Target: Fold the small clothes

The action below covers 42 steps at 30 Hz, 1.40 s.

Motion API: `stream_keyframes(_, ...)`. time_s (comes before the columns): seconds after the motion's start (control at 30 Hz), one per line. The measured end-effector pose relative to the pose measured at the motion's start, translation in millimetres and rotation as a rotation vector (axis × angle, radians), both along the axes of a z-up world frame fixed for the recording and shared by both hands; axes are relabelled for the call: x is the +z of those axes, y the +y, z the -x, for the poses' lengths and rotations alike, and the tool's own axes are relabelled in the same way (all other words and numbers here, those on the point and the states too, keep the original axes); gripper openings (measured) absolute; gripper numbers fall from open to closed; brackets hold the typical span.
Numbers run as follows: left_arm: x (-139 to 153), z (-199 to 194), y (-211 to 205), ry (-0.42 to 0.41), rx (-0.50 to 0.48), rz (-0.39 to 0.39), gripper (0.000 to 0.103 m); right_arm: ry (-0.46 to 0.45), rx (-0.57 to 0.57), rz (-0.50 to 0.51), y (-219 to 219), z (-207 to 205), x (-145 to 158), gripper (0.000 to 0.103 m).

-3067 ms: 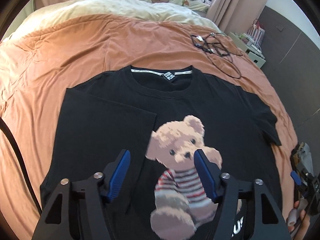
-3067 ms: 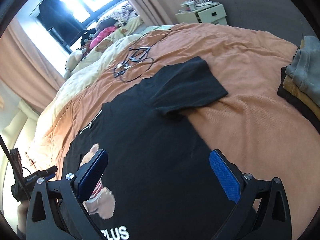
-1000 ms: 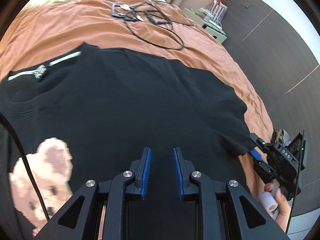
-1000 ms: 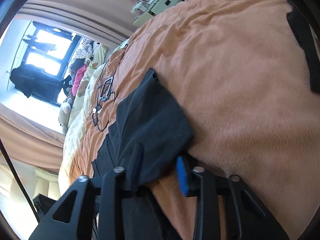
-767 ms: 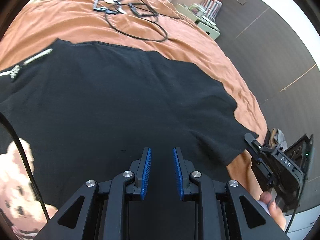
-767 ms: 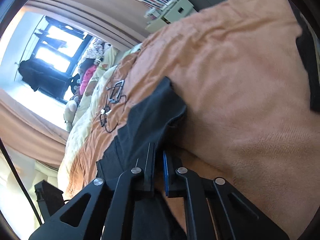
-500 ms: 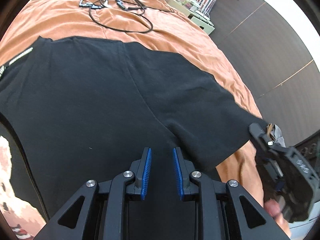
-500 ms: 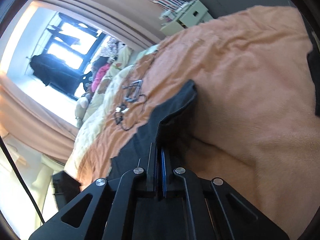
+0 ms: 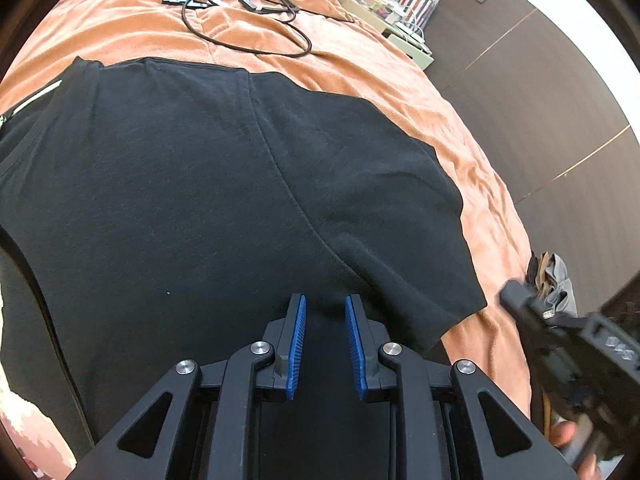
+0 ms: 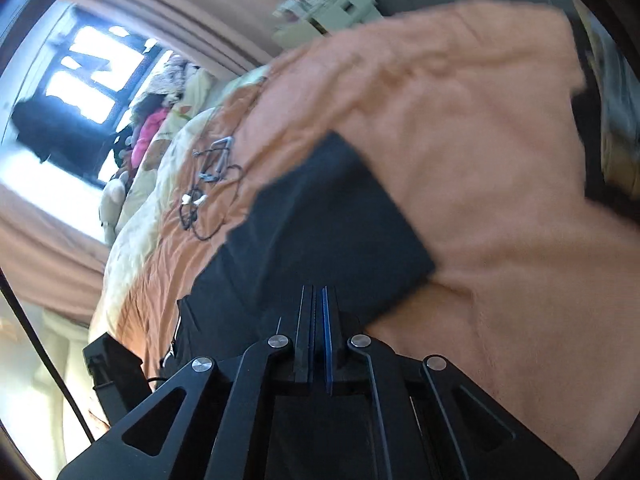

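Note:
A black T-shirt (image 9: 180, 180) lies face up on the orange blanket (image 9: 400, 80), its bear print (image 9: 24, 432) at the lower left edge of the left wrist view. My left gripper (image 9: 323, 300) hovers over the shirt's side just below the right sleeve (image 9: 380, 200). Its jaws stand a narrow gap apart with no cloth pinched between them. The right gripper (image 10: 318, 290) is shut at the hem of that sleeve (image 10: 328, 216). In the left wrist view the right gripper (image 9: 508, 292) is blurred beside the sleeve's corner, held by a hand (image 9: 568, 436).
Black cables and small devices (image 9: 240, 12) lie on the blanket beyond the collar. A pale nightstand (image 9: 400, 20) stands past the bed's far corner by the dark wall. Folded clothes (image 9: 556, 276) are piled at the bed's right edge.
Both grippers were wide open three seconds ago. My left gripper has narrowed and slid right from the bear print to the sleeve. The right gripper's jaws closed on the sleeve hem and rose slightly.

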<state>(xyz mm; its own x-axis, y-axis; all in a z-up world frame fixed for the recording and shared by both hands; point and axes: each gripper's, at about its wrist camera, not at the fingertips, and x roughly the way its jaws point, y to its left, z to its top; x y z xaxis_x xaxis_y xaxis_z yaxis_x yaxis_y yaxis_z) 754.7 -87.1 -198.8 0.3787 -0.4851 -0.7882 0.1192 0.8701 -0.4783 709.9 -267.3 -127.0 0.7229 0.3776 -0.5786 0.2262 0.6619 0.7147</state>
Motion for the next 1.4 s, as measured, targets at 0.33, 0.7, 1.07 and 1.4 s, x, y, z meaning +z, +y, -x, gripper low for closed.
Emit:
stream_keyframes(0.33,0,-3,0,0.009,0.003,0.005,0.023,-0.017,-0.115,-0.062,-13,4,-13,0.075)
stream_keyframes(0.7,-3,-8,-1,0.009,0.015,0.012,0.023,-0.066,-0.091,-0.181,-25,0,-51,0.028)
stream_keyframes(1.07,-1,-6,0,0.013,0.021,0.004,0.022,-0.209,0.005,-0.212,-8,12,-21,0.001)
stream_keyframes(1.4,2,-4,18,0.031,0.097,0.040,0.022,-0.208,0.058,-0.217,8,24,-3,0.001)
